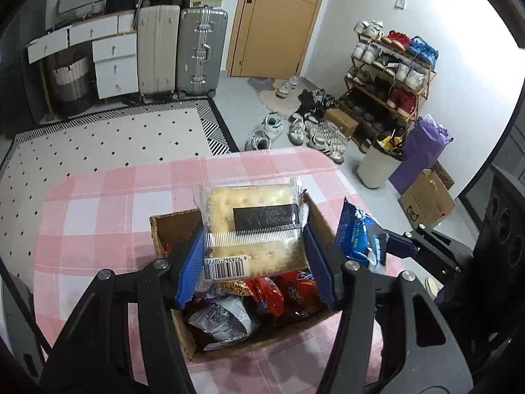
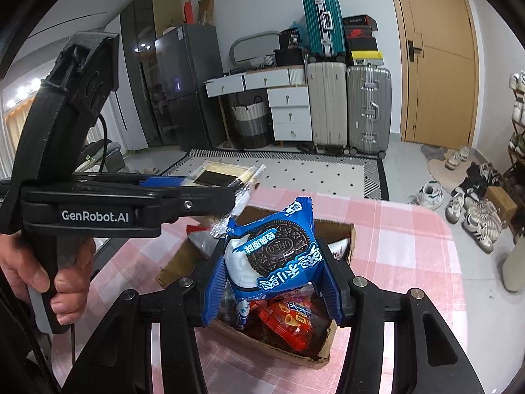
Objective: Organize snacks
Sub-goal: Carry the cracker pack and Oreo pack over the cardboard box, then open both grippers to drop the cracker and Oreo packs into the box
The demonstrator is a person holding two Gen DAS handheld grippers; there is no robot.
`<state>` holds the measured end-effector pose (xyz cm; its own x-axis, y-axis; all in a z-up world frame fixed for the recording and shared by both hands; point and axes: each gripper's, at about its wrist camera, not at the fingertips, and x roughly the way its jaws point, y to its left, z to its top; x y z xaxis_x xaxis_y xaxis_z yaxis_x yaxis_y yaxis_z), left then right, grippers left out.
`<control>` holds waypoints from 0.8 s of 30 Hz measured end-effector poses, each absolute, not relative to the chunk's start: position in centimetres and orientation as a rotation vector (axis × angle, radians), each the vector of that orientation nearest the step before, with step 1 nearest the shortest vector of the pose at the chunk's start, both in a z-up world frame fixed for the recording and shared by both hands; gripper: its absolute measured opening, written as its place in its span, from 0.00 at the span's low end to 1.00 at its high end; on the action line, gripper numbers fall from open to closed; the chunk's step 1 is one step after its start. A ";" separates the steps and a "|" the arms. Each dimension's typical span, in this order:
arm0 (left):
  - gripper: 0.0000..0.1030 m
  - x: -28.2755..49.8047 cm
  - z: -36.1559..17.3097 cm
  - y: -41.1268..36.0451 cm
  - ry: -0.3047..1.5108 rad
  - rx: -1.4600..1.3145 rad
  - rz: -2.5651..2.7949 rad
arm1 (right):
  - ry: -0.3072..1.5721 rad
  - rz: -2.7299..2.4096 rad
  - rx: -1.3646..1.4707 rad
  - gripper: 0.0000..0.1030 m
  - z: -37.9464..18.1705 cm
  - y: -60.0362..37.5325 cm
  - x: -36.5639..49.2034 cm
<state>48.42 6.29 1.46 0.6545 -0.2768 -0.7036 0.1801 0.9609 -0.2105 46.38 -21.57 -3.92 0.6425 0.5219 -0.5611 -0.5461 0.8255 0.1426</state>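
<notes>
Two packs hang over the box [image 1: 170, 229] on the worktop [image 1: 98, 216]: my left gripper [image 1: 252, 256] clenches the crackers [image 1: 252, 226], my right gripper [image 2: 274, 282] the Oreo [image 2: 279, 256], jaws pinching edges for a clean drop inside.

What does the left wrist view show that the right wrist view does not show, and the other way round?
Only the left wrist view shows the shoe rack, the white bin and the barcode on the cracker pack in the left claw.

Only the right wrist view shows the dark fridge, the hand on the left handle, and the Oreo pack front in the right claw.

Both show the cardboard box of snacks, the pink checked tablecloth and the suitcases.
</notes>
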 end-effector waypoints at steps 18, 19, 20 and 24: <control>0.77 51.1 -2.4 7.3 0.824 -0.163 -0.273 | 0.641 0.582 -0.050 0.78 -7.6 -22.0 48.7; 0.77 50.9 -2.2 7.3 0.820 -0.160 -0.271 | 0.629 0.584 -0.050 0.78 -7.4 -22.2 48.4; 0.77 50.5 -1.9 7.3 0.810 -0.154 -0.256 | 0.615 0.584 -0.053 0.78 -7.1 -22.6 47.9; 0.77 48.4 -0.8 7.3 0.766 -0.142 -0.229 | 0.555 0.556 -0.064 0.84 -5.7 -24.0 45.8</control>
